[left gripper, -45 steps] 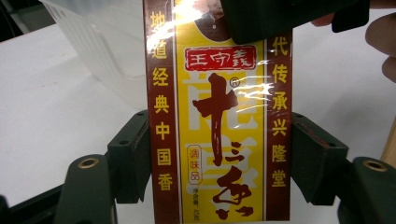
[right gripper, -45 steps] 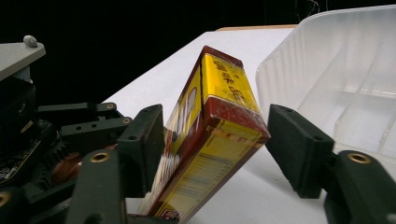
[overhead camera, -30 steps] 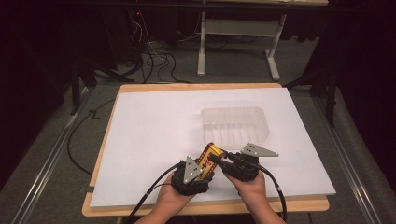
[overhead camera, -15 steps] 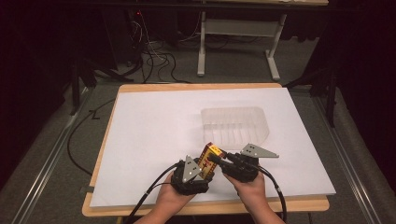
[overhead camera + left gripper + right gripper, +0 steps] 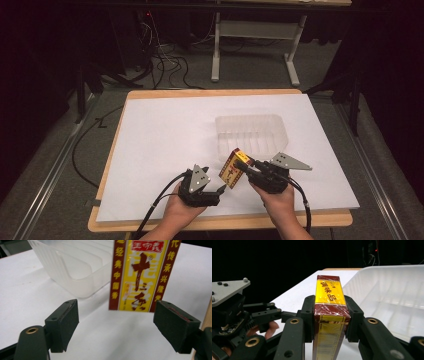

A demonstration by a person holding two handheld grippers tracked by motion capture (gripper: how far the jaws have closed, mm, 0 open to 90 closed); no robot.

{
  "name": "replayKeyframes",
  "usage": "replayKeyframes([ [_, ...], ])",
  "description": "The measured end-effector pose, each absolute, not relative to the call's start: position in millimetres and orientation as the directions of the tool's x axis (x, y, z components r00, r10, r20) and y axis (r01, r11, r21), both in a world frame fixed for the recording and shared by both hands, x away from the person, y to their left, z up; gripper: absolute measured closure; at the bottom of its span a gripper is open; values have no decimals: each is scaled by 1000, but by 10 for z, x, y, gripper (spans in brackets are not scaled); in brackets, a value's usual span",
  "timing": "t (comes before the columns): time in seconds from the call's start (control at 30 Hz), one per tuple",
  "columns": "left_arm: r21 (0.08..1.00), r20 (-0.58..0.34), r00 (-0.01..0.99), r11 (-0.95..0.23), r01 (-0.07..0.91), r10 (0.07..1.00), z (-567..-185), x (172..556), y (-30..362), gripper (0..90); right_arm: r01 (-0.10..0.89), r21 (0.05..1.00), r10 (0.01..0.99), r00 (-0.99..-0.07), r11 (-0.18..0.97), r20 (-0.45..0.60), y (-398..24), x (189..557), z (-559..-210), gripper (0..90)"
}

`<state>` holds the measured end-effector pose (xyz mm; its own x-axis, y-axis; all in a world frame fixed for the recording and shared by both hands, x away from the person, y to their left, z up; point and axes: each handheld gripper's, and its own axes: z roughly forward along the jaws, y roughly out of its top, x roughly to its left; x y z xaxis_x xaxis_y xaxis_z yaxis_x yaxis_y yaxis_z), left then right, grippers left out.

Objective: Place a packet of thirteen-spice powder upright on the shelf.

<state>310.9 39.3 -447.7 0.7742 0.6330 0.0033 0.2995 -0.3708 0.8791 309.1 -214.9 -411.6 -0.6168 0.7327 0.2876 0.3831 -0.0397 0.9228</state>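
Left tool (image 5: pixel 218 191) low over the white paper-covered surface (image 5: pixel 165 135), near its front edge, held in a hand (image 5: pixel 179 212); jaws apart and just been opening, nothing pressed between the pads (image 5: pixel 65 322). In the left gripper view, pads wide on either side of the box's lower edge, clear of it.

Just to the right, a yellow and dark-red rectangular cardboard box in clear film (image 5: pixel 234 168), lifted off the surface and tilted, in front of the tray's near-left corner. On its broad face (image 5: pixel 145 275), large dark-red Chinese characters down a yellow panel, a red banner with yellow characters at the top, and yellow characters running down both dark-red side bands; too blurred to read surely. On the narrow side in the right gripper view (image 5: pixel 329 293), red characters on yellow, and a barcode on the end nearest the camera.

Right tool (image 5: pixel 248 165) clamped on that box, one pad on each side of it, held in the other hand (image 5: pixel 280 197).

Behind and to the right, a clear ribbed plastic tray (image 5: pixel 250 131) resting on the surface, nothing seen inside it.

Beyond the surface, grey floor with dark cables (image 5: pixel 160 62) and a white metal frame (image 5: pixel 250 35).
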Motion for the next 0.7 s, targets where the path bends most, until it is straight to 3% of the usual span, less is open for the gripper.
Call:
replayKeyframes([
  [0.33,881,36,751,-375,287,660,-4461,3191,540,217,356,933,764,-589,-49,265,-2313,3082,-4079,680],
  [0.7,870,8,737,-367,328,676,-4409,3242,697,210,326,944,797,-556,-52,236,-2513,3033,-4033,680],
])
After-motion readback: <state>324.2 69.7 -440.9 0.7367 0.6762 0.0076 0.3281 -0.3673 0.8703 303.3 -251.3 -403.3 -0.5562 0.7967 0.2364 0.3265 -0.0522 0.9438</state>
